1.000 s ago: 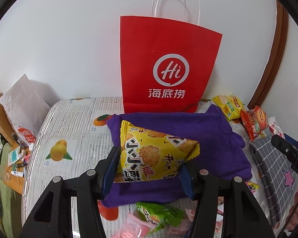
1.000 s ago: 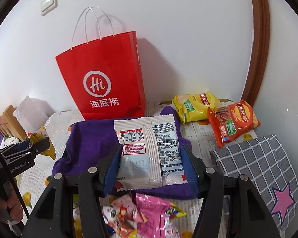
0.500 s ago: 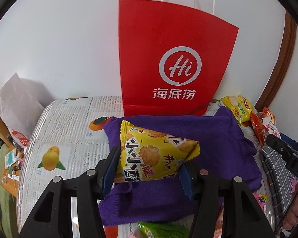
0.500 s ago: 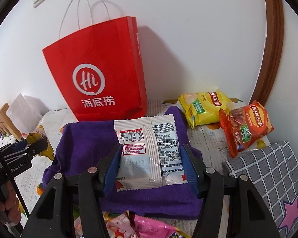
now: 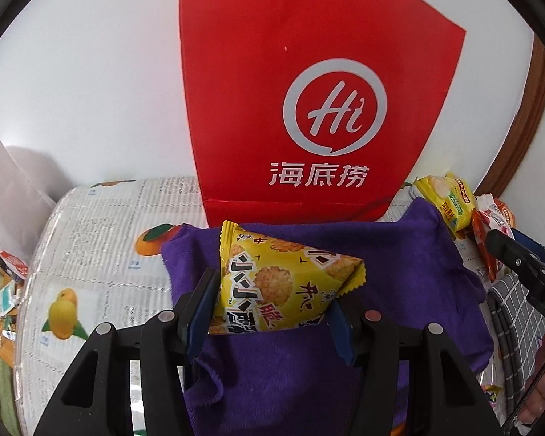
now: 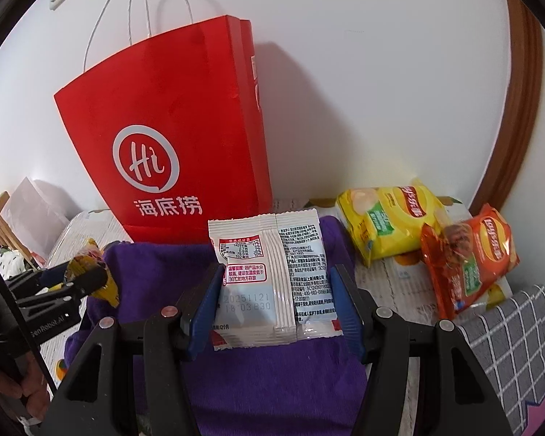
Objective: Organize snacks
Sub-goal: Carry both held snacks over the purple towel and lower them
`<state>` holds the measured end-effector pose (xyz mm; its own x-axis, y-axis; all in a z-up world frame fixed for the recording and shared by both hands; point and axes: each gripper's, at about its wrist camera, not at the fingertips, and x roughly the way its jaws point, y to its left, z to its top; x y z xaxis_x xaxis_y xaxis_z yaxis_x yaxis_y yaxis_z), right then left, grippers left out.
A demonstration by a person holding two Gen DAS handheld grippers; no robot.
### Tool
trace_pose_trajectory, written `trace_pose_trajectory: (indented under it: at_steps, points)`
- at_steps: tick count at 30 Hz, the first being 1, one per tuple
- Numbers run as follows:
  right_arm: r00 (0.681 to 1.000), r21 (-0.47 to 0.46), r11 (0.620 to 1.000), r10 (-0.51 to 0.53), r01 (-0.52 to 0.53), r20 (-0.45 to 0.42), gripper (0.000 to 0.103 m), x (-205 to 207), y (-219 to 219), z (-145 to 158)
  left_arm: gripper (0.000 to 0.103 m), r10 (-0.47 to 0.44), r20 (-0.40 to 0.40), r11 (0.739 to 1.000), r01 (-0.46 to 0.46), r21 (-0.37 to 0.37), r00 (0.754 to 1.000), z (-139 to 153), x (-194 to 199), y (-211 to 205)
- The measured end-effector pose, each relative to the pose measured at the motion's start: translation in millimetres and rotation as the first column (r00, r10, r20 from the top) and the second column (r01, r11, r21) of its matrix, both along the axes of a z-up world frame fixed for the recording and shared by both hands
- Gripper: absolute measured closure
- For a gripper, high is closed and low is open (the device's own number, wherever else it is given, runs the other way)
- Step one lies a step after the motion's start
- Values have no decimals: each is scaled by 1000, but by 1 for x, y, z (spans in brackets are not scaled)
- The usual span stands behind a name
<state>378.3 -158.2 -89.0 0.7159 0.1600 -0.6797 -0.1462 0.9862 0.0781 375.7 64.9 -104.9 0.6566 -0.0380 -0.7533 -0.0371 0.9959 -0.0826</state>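
Observation:
My left gripper (image 5: 270, 309) is shut on a yellow cracker packet (image 5: 279, 283), held above a purple cloth (image 5: 399, 265). My right gripper (image 6: 278, 301) is shut on a white snack packet (image 6: 269, 276), back side showing, above the same purple cloth (image 6: 156, 272). A tall red paper bag (image 5: 309, 109) with white handles stands upright against the wall just behind the cloth; it also shows in the right wrist view (image 6: 178, 138). The left gripper with its yellow packet (image 6: 91, 272) appears at the left of the right wrist view.
A yellow chip bag (image 6: 388, 221) and an orange chip bag (image 6: 468, 258) lie right of the cloth. A grey checked cushion (image 6: 519, 330) is at the right. The table cover (image 5: 101, 247) has newspaper and fruit print. A white bag (image 5: 7, 196) stands far left.
Both grippers have moved forward toward the red bag with their packets, so the bag looms larger. The loose snacks at the near edge have dropped out of view.

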Motion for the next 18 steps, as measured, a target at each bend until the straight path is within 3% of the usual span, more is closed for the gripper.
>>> trace_pose_trajectory:
  at_steps: [9, 18]
  points:
    - [997, -27, 1000, -9, 7, -78, 44, 26, -2, -34, 49, -1, -42, 1000, 2, 22, 999, -20, 22, -4]
    - [989, -38, 999, 18, -24, -143, 44, 30, 0, -53, 49, -10, -65, 1000, 8, -29, 998, -39, 32, -8]
